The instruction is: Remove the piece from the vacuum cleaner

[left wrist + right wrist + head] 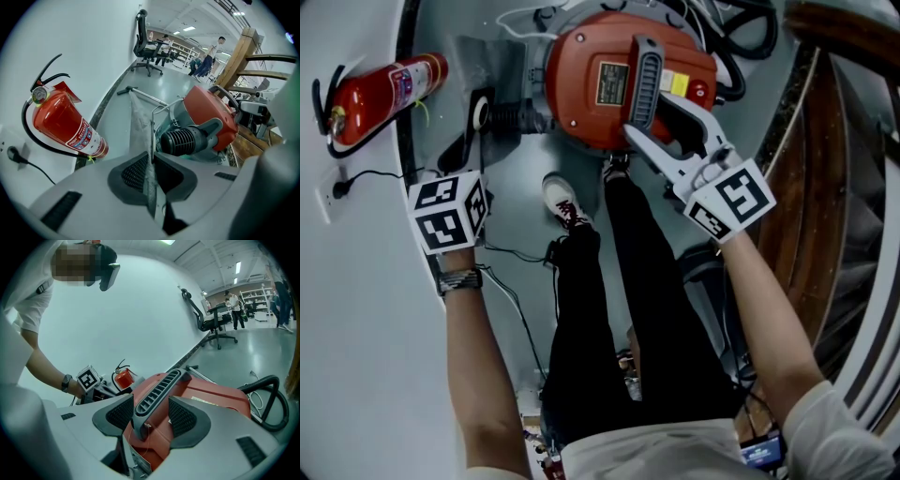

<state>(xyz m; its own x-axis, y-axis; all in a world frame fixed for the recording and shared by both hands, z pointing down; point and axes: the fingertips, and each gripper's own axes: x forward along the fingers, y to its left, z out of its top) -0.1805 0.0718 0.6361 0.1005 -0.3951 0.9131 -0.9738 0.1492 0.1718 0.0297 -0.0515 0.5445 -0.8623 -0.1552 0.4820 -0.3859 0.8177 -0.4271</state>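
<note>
The left tongs are closed on the piece, a thin grey sheet of dusty fabric seen edge-on, pinched flat between the two black pads. The piece runs away from the tongs over the floor, with a bent wire frame at its far end. It lies between the extinguisher, which is on the floor against the wall, and the vacuum. The vacuum's black ribbed inlet is just beside the piece. Whether the piece touches the vacuum body is hard to tell from here.

The right tongs stand wide open astride the vacuum's grey slotted handle. The handle rises between the two pads; the pad on the picture's right is clear of it, and the other sits close against it. The red body fills the space under the jaws. A black hose loops on the floor past the vacuum.

In the head view the vacuum sits on the floor just ahead of the person's shoe, the left tongs off to its left and the right tongs reaching onto its top.
</note>
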